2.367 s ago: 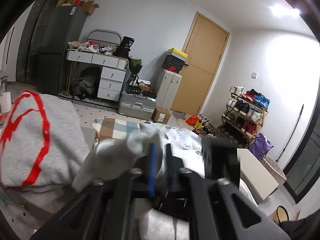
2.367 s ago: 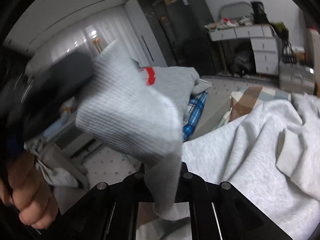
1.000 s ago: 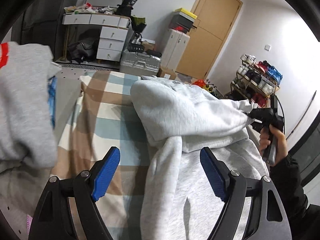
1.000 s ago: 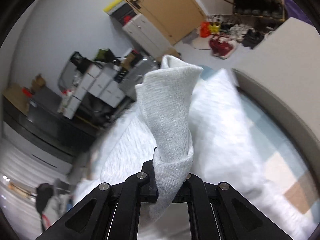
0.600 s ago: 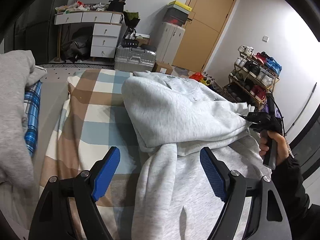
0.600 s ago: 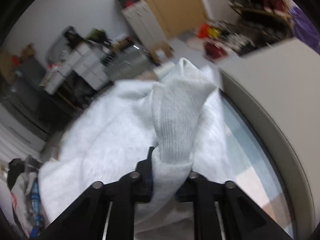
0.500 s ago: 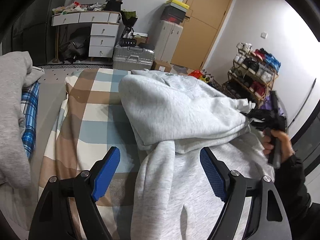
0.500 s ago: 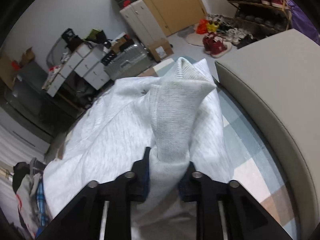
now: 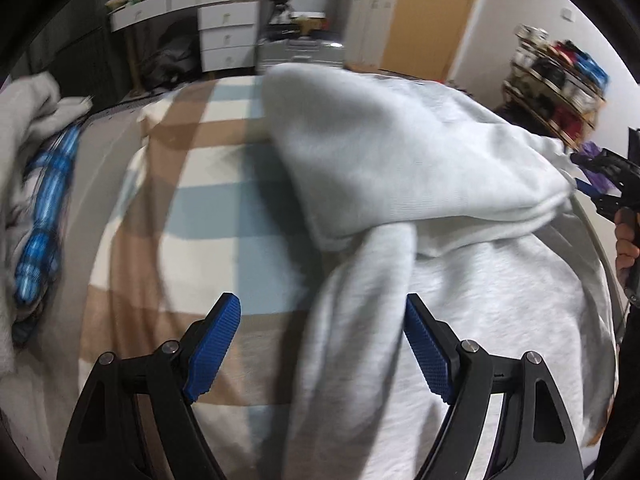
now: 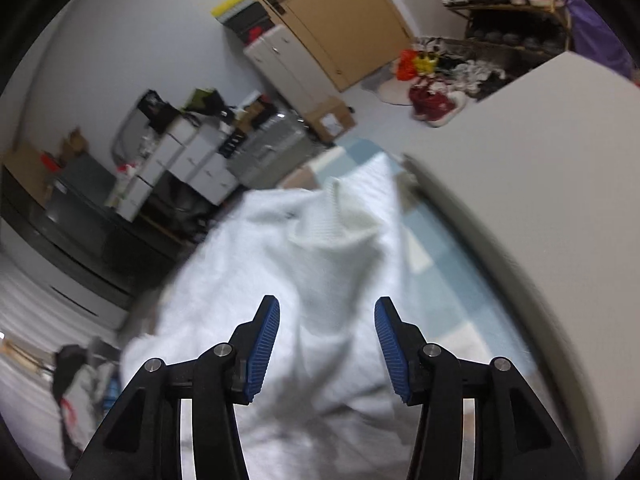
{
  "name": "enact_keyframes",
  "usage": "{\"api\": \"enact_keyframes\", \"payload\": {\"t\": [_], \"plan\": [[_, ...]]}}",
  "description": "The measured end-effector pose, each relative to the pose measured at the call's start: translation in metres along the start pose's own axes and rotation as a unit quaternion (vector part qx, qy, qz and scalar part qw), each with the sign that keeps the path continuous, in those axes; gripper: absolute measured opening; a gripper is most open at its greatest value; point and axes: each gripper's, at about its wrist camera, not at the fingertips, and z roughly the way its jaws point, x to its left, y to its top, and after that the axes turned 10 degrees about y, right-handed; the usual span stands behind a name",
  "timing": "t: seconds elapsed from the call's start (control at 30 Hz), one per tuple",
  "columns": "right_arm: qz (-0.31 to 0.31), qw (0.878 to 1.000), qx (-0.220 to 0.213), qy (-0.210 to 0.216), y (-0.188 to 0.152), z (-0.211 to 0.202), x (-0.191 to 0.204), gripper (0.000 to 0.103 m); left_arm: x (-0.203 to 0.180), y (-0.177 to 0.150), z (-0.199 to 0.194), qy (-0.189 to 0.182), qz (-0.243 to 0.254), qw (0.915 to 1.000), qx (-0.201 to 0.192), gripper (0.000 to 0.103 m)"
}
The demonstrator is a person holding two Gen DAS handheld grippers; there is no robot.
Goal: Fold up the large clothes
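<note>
A pale grey sweatshirt [image 9: 400,152] lies on the checked bed cover [image 9: 200,220], its upper half folded over and one sleeve [image 9: 360,300] trailing toward me. My left gripper [image 9: 320,344] hovers open above that sleeve, touching nothing. In the right wrist view the sweatshirt [image 10: 280,280] lies ahead with its ribbed cuff [image 10: 340,216] resting on top. My right gripper [image 10: 326,344] has its jaws opening, and the cloth lies beyond the blue pads, free of them. The right gripper [image 9: 592,192] also shows at the far right of the left wrist view, in a hand.
A pile of grey and blue-checked clothes [image 9: 36,184] sits at the bed's left edge. A padded grey bed frame [image 10: 540,220] borders the cover on the right. Drawers [image 9: 224,28], a suitcase [image 10: 272,148], a shoe rack [image 9: 560,72] and a door [image 10: 332,12] stand beyond.
My right gripper opened and let go of the sweatshirt's cuff, which dropped onto the folded body. My left gripper dipped lower toward the trailing sleeve, staying open.
</note>
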Motion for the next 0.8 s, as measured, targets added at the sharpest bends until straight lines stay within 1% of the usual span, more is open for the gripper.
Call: {"api": "enact_keyframes", "payload": {"t": [0.07, 0.1, 0.13, 0.17, 0.2, 0.23, 0.3, 0.33, 0.37, 0.43, 0.47, 0.5, 0.53, 0.57, 0.6, 0.63, 0.67, 0.77, 0.8], "plan": [[0.011, 1.0, 0.0, -0.009, 0.004, 0.009, -0.003, 0.049, 0.009, -0.002, 0.001, 0.0, -0.016, 0.9999, 0.005, 0.079], [0.011, 1.0, -0.001, -0.022, 0.006, 0.014, -0.006, 0.049, 0.011, -0.003, 0.001, 0.001, -0.018, 0.9998, 0.005, 0.079], [0.013, 0.999, 0.004, -0.04, 0.006, 0.019, -0.009, 0.046, 0.013, -0.004, 0.0, 0.004, -0.021, 0.9998, 0.004, 0.079], [0.019, 0.999, 0.008, -0.043, 0.005, 0.021, -0.012, 0.039, 0.013, -0.005, 0.0, 0.007, -0.021, 0.9997, 0.003, 0.079], [0.02, 0.999, 0.01, -0.036, 0.004, 0.018, -0.012, 0.011, 0.014, -0.005, 0.0, 0.008, -0.02, 0.9998, 0.001, 0.079], [0.004, 1.0, -0.006, -0.018, 0.002, 0.006, -0.006, 0.008, 0.015, -0.006, 0.001, 0.012, -0.02, 0.9997, 0.0, 0.079], [-0.049, 0.998, -0.03, 0.025, -0.004, -0.012, 0.008, 0.008, 0.019, -0.009, 0.005, 0.018, -0.027, 0.9995, 0.005, 0.079], [-0.083, 0.996, -0.032, 0.02, -0.007, -0.018, 0.017, 0.008, 0.02, -0.009, 0.007, 0.025, -0.028, 0.9993, 0.008, 0.079], [-0.105, 0.994, -0.024, 0.0, -0.009, -0.017, 0.021, 0.008, 0.023, -0.011, 0.009, 0.031, -0.031, 0.999, 0.011, 0.079], [-0.103, 0.993, 0.015, -0.056, -0.008, 0.001, 0.012, 0.008, 0.029, -0.012, 0.012, 0.029, -0.039, 0.9987, 0.014, 0.079], [-0.095, 0.991, 0.033, -0.092, -0.007, 0.011, 0.004, 0.009, 0.031, -0.013, 0.013, 0.03, -0.041, 0.9986, 0.015, 0.079], [-0.102, 0.987, 0.046, -0.116, -0.008, 0.019, 0.001, 0.013, 0.031, -0.014, 0.013, 0.028, -0.04, 0.9987, 0.014, 0.079], [-0.113, 0.984, 0.048, -0.128, -0.011, 0.021, 0.004, 0.019, 0.031, -0.014, 0.012, 0.027, -0.038, 0.9988, 0.012, 0.079], [-0.128, 0.982, 0.036, -0.133, -0.014, 0.018, 0.01, 0.021, 0.03, -0.015, 0.01, 0.028, -0.036, 0.9989, 0.009, 0.079], [-0.145, 0.98, 0.028, -0.134, -0.018, 0.013, 0.017, 0.026, 0.028, -0.015, 0.005, 0.022, -0.033, 0.9992, 0.001, 0.079], [-0.156, 0.979, 0.027, -0.129, -0.021, 0.008, 0.022, 0.042, 0.028, -0.015, -0.001, 0.014, -0.032, 0.9994, -0.007, 0.079], [-0.161, 0.979, 0.025, -0.122, -0.024, 0.003, 0.026, 0.048, 0.027, -0.015, -0.006, 0.008, -0.031, 0.9994, -0.014, 0.079], [-0.178, 0.979, 0.014, -0.098, -0.031, -0.017, 0.039, 0.054, 0.02, -0.005, -0.031, -0.011, -0.023, 0.998, -0.058, 0.079], [-0.181, 0.979, 0.008, -0.091, -0.034, -0.024, 0.044, 0.058, 0.015, 0.002, -0.041, -0.025, -0.019, 0.9965, -0.078, 0.079]]}}
